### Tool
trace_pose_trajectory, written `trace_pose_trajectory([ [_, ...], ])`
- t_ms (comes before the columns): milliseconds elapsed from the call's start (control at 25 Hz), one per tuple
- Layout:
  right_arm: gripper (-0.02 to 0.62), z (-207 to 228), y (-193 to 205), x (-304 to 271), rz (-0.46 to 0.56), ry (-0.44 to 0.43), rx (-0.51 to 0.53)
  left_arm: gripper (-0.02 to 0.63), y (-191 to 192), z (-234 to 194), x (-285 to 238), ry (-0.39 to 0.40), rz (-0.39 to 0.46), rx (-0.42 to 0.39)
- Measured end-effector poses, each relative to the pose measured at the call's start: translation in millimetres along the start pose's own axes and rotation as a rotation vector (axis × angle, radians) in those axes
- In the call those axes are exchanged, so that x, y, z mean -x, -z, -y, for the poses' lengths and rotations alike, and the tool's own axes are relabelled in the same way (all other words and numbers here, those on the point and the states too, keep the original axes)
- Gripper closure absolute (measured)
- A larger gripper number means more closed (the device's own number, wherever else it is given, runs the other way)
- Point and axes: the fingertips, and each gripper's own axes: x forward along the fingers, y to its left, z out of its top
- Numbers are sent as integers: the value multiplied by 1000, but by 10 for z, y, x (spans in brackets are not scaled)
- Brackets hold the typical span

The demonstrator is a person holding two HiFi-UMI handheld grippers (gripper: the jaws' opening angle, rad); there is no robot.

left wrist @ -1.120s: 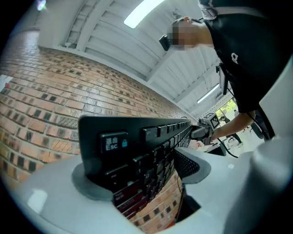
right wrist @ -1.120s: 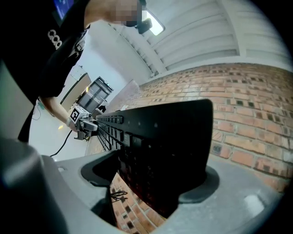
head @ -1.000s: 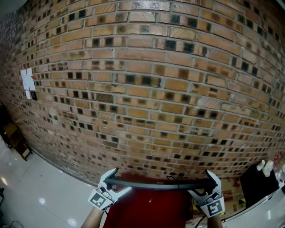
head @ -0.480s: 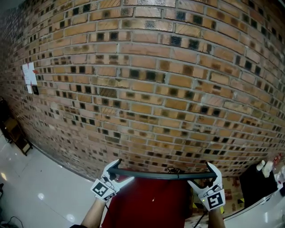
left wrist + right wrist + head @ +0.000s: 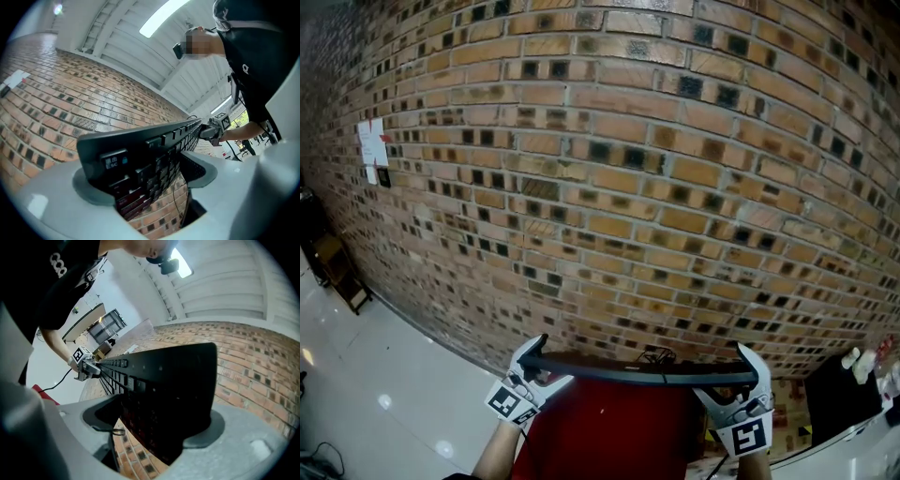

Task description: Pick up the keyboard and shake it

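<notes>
Head view, left to right.

- Far left: pale glossy floor (image 5: 384,375); a white paper (image 5: 373,145) is stuck on the brick wall (image 5: 609,187), which fills most of the view.
- Left gripper (image 5: 531,366), low in frame, marker cube (image 5: 508,405) beneath it. Its jaws are clamped on the left end of the keyboard (image 5: 642,370).
- The keyboard is lifted in the air in front of the wall and above a red surface (image 5: 609,431), touching neither. It shows edge-on as a thin, dark, slightly bowed bar, nearly level, spanning from one gripper to the other. A thin dark cable (image 5: 656,354) loops at its upper edge near the middle.
- Right gripper (image 5: 742,377), marker cube (image 5: 751,436) below it, jaws closed on the keyboard's right end.
- Far right: a black object (image 5: 839,389), too small to identify.

Left gripper view: the grey jaws (image 5: 150,176) pinch the keyboard (image 5: 140,150) at its corner. Black body, rows of black raised keys, and an ESC key with pale print nearest the camera. The other gripper (image 5: 213,131) grips the far end.

Right gripper view: the jaws (image 5: 154,427) bite the opposite end of the keyboard (image 5: 168,394), a plain black slab with key rows running away toward the left gripper (image 5: 84,366).
</notes>
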Motion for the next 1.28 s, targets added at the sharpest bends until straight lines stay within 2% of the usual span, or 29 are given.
trace_pose_trajectory([
  [120, 206, -34, 73, 119, -70, -7, 27, 166, -42, 53, 65, -2, 14, 9],
  [200, 207, -70, 173, 44, -66, -39, 56, 166, 120, 0, 63, 0, -18, 34],
  [280, 207, -118, 326, -11, -128, -87, 122, 164, 280, -45, 55, 0, -46, 61],
  [320, 206, -133, 334, -28, -120, -87, 112, 164, 328, -48, 62, 0, -53, 71],
  [400, 206, -139, 239, -63, -16, -44, 13, 164, 374, -36, 81, 2, -64, 77],
  [440, 206, -136, 238, -38, 5, -26, -7, 164, 374, -19, 68, 12, -67, 72],
  [560, 207, -84, 318, 284, -2, 58, 36, 170, 242, 124, -96, 96, -51, 3],
  [640, 206, -50, 299, 463, 69, 91, 69, 173, 75, 213, -69, 105, -45, -102],
  [760, 206, 11, 398, 531, 131, 84, -41, 174, -63, 323, 23, 89, -70, -227],
  [840, 204, 13, 604, 639, 55, 82, -121, 175, -65, 414, -24, 109, -91, -256],
  [920, 202, -24, 842, 874, -85, 100, -124, 176, -35, 511, -117, 142, -115, -266],
  [1000, 201, -41, 973, 1062, -143, 114, -109, 176, 3, 614, -224, 179, -138, -269],
  [1200, 196, 28, 1048, 1362, -176, 132, -55, 178, -18, 944, -456, 279, -141, -299],
  [1280, 192, 108, 832, 1523, -65, 220, -118, 178, -115, 1131, -505, 326, -90, -332],
])
